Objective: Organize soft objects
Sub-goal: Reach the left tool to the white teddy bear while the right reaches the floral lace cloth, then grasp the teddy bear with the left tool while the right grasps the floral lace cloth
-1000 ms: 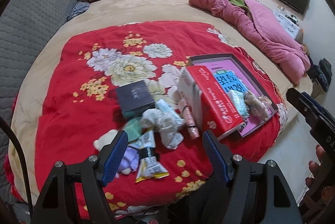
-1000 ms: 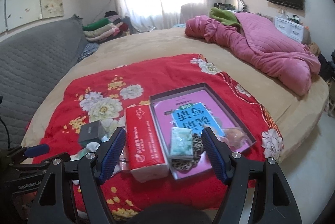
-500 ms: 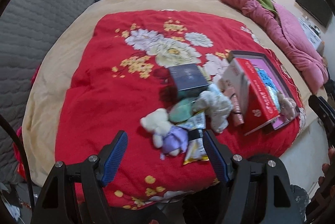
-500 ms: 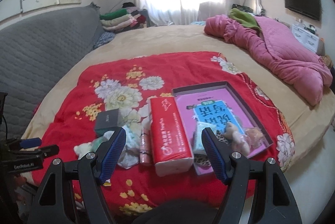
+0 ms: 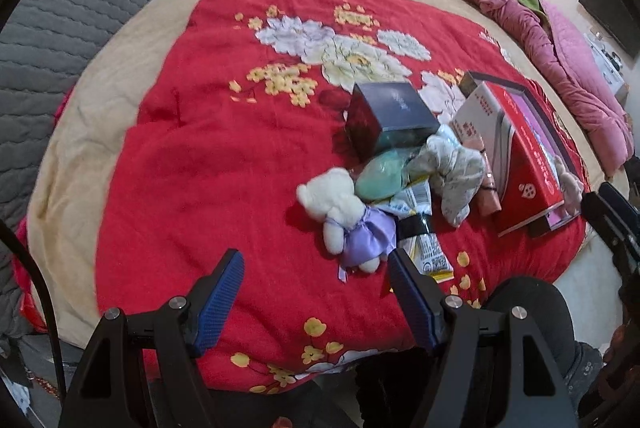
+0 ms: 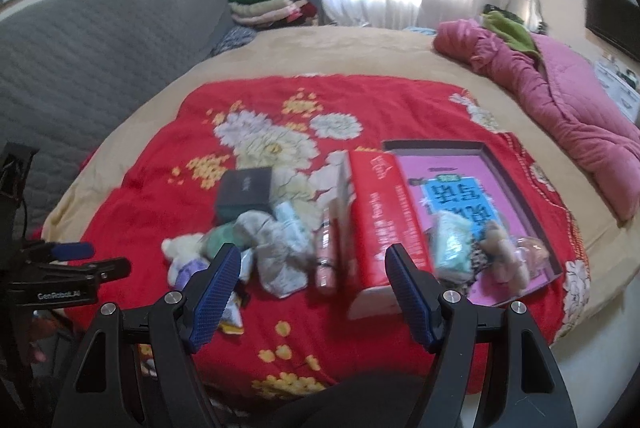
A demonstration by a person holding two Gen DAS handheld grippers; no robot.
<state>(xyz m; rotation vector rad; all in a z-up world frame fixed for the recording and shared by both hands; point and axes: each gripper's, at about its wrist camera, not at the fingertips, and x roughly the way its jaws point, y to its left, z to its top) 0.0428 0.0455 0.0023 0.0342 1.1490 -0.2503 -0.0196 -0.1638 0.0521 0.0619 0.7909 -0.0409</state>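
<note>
"GenRobot.AI" was printed on the left gripper's body at the left edge of the right wrist view. The white teddy bear (image 5: 340,212) in a purple dress lay right of centre on the red blanket (image 5: 208,164), head toward the upper left, legs toward the lower right. The left gripper (image 5: 314,292) hovered just below it, fingers spread wide and empty. The right gripper (image 6: 312,288) hung over the red box (image 6: 384,224), likewise released.

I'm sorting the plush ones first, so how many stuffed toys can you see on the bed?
2. A white bear in a purple dress lies in the pile left of the red tissue box; a tan plush lies in the tray. Others may be buried.
</note>
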